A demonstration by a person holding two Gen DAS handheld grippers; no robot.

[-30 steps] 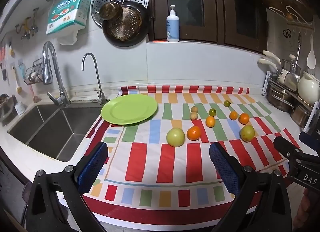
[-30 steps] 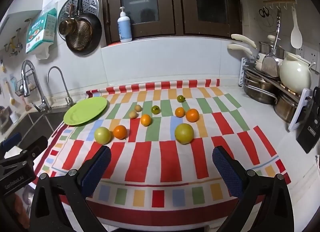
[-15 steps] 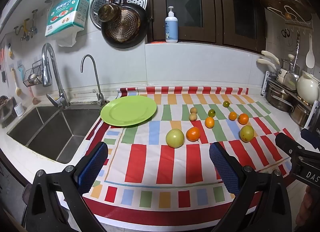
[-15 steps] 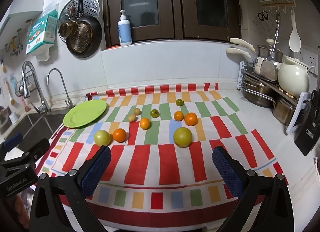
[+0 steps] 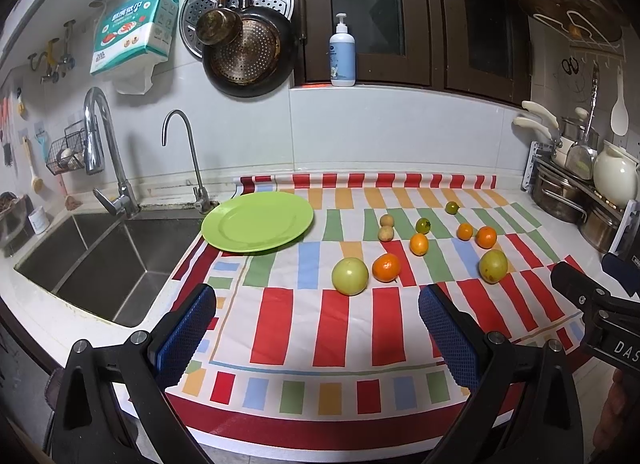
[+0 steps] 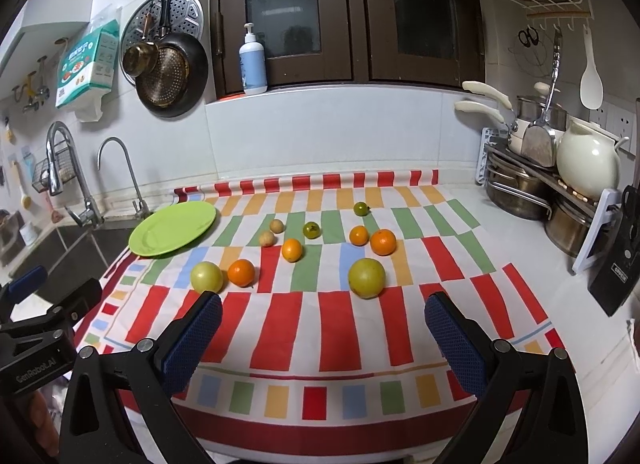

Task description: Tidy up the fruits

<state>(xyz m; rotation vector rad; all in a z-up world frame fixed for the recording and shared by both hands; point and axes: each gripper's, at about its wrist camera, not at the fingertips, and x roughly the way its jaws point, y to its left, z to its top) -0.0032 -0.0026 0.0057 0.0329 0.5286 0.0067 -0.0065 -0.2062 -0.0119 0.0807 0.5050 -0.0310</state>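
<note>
Both grippers are hanging over the near edge of the striped cloth with nothing in them — the left gripper has its blue pads spread wide, and the right gripper is just as wide open. The fruit all sits on the cloth ahead of the fingers, clear of them. For the left one, the closest pieces are a big yellow-green fruit and an orange just beside it, slightly right of centre. For the right one, a second yellow-green fruit lies straight ahead, near the pads. Further back there are smaller oranges, two little tan round ones and two dark green ones, loosely scattered. The green plate is empty, sitting back-left at the cloth's corner, next to the sink.
</note>
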